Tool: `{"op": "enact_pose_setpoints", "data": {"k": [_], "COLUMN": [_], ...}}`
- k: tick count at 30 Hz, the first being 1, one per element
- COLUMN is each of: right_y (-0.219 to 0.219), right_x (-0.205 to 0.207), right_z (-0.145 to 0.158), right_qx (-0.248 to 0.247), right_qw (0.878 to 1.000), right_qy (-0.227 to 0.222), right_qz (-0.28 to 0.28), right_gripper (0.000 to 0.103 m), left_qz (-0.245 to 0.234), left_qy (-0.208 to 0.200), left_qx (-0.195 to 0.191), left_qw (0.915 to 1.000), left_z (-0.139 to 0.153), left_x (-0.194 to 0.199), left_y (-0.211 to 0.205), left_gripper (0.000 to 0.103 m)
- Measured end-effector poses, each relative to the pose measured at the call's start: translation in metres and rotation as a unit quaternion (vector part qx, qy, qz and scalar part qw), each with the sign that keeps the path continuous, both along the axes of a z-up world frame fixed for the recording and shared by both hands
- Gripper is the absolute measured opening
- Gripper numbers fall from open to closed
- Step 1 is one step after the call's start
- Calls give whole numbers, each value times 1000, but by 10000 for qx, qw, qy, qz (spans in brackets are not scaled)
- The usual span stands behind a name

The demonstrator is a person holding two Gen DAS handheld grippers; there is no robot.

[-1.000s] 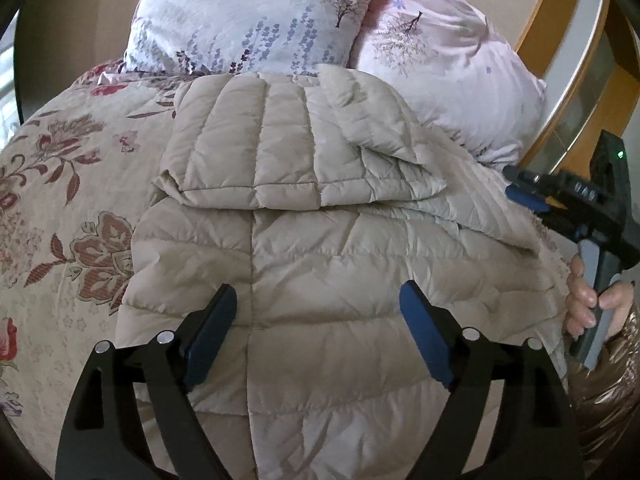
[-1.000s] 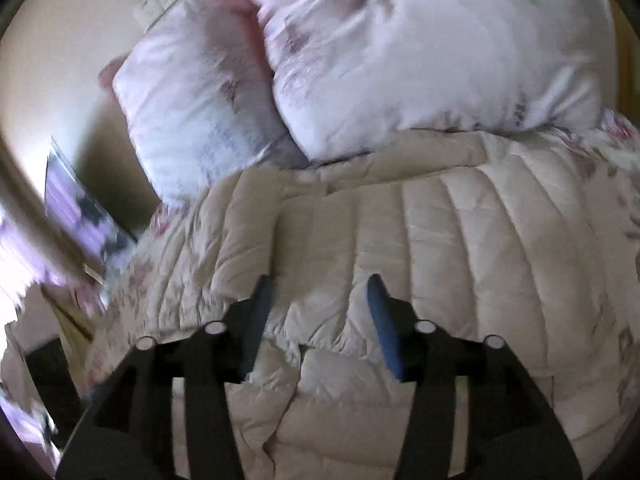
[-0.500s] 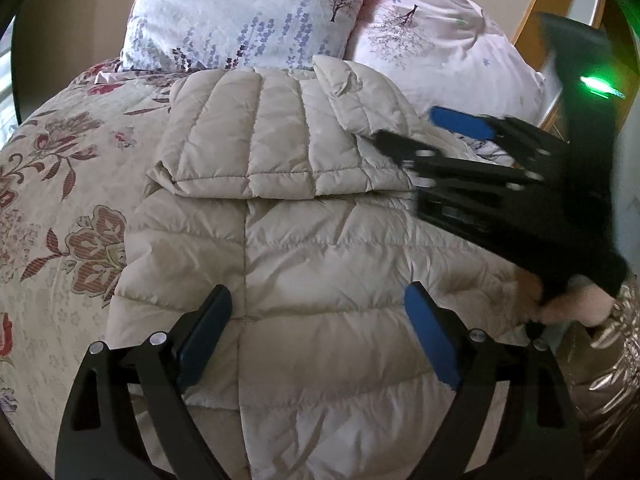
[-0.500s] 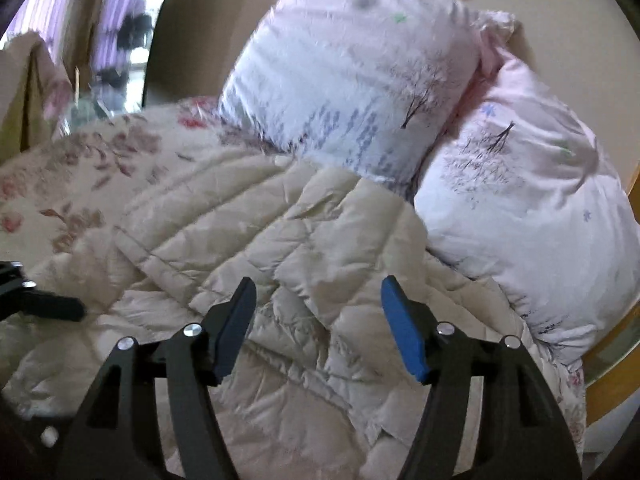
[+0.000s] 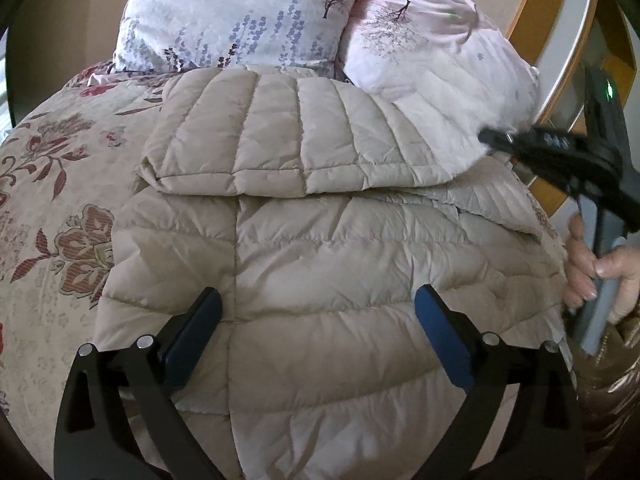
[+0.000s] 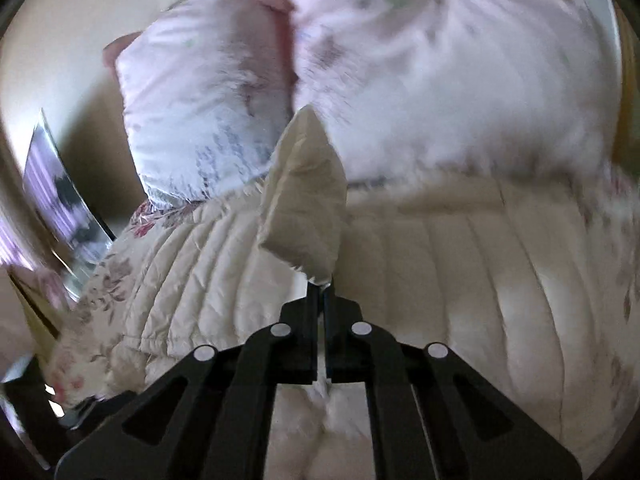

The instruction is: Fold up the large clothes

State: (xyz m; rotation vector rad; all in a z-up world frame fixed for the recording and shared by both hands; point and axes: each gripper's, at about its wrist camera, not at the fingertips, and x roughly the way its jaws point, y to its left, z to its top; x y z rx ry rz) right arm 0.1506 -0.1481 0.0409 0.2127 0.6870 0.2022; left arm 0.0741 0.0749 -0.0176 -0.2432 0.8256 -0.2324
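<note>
Right claw pinches a jacket corner on the bed; left claw hovers above, jaws opening wide, empty.

Ahead of your left gripper, between its blue pads on black fingers, lies a plain beige quilted jacket. To the left of that gripper the bedspread is cream with dark red flowers and leaves. Beyond the jacket, the left pillow is white with purple flower spikes and a small dark tree; the right pillow is pale pink with a tree print. Your right gripper is black, and the jacket corner in its tips is the same beige. Its handle in your hand is grey, and a green light glows on its black body.
</note>
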Motion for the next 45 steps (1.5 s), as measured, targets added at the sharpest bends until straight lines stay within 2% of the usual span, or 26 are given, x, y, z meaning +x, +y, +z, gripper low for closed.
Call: {"op": "enact_pose_setpoints", "data": {"k": [2, 3, 4, 5, 6, 7, 9, 11, 14, 16, 18, 24, 33, 40, 45], "right_y": [-20, -28, -39, -50, -60, -73, -82, -86, -86, -81, -78, -80, -80, -73, -67], "right_x": [-2, -1, 0, -2, -2, 0, 7, 16, 28, 34, 32, 3, -13, -18, -8], "right_z": [-11, -13, -17, -19, -20, -22, -25, -34, -48, -53, -52, -35, -53, -61, -70], "right_qx": [301, 400, 608, 832, 1050, 1353, 1601, 1645, 1859, 1912, 1837, 1578, 1356, 1017, 801], "right_qw": [9988, 9981, 9964, 9944, 9917, 9870, 9818, 9785, 9725, 9719, 9754, 9839, 9833, 9858, 9852], "right_qy": [383, 476, 576, 606, 620, 698, 851, 1038, 1252, 1279, 1147, 720, 1024, 1085, 1249], "right_qz": [-7, -60, -140, -260, -401, -522, -560, -679, -641, -491, -418, -425, -652, -782, -855], "right_gripper": [12, 27, 52, 62, 66, 66, 66, 62, 39, 12, 7, 5, 5, 5, 6], "left_qz": [-15, -27, -32, -36, -38, -40, -43, -46, -61, -73, -98, -132, -176, -247, -206], "left_qy": [4, 11, 13, 15, 17, 20, 31, 47, 67, 80, 87, 99, 125, 172, 107], "left_qx": [19, 36, 55, 63, 75, 80, 97, 134, 215, 258, 280, 266, 430, 725, 544], "left_qw": [10000, 10000, 10000, 10000, 10000, 10000, 9999, 9999, 9997, 9996, 9995, 9995, 9988, 9969, 9983], "left_z": [0, 0, 0, 0, 0, -1, -1, -1, -2, -2, -3, -3, -3, -4, -2], "left_x": [0, 1, 1, 1, 1, 1, 1, 0, 1, 1, 1, 1, 1, 1, -1], "left_y": [-1, -1, -1, -2, -2, -2, -3, -4, -6, -7, -7, -6, -11, -17, -11], "left_gripper": [100, 101, 101, 101, 102, 102, 102, 102, 102, 102, 102, 102, 102, 102, 102]}}
